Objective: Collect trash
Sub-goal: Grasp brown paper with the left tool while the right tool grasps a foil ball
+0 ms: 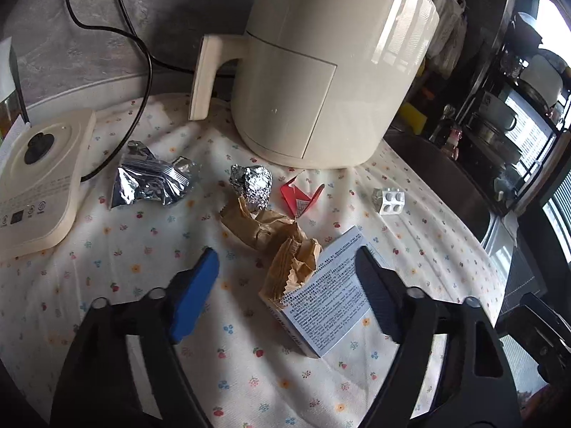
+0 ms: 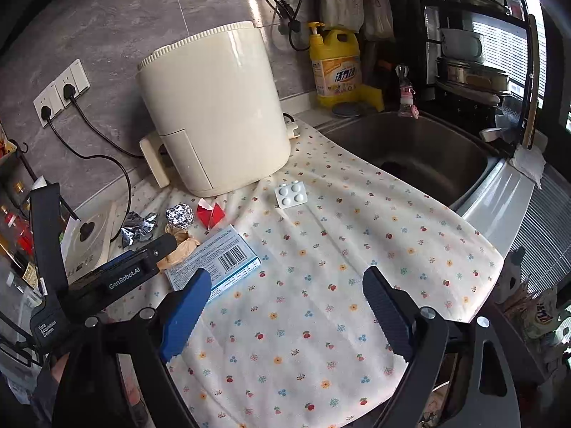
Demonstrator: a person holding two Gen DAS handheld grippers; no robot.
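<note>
On the flowered cloth [image 1: 125, 285] lies the trash: a silver wrapper [image 1: 153, 182], a foil ball [image 1: 251, 182], a scrap of red paper [image 1: 299, 196], a blister pack [image 1: 390, 199], crumpled brown paper [image 1: 271, 232] and a white-and-blue medicine box [image 1: 328, 303]. My left gripper [image 1: 287, 253] is open around the brown paper and the box. Its dark right finger lies at the box's edge, and its blue left pad [image 1: 194, 292] stands apart from both. In the right wrist view, my right gripper [image 2: 287, 273] hangs open over bare cloth, right of the box [image 2: 217, 264], with nothing between its fingers.
A cream air fryer [image 1: 332, 71] stands just behind the trash. A kettle base [image 1: 39, 178] with a black cable sits at the left. To the right are a steel sink [image 2: 428, 149], a yellow soap bottle [image 2: 335, 67] and a dish rack [image 2: 474, 53].
</note>
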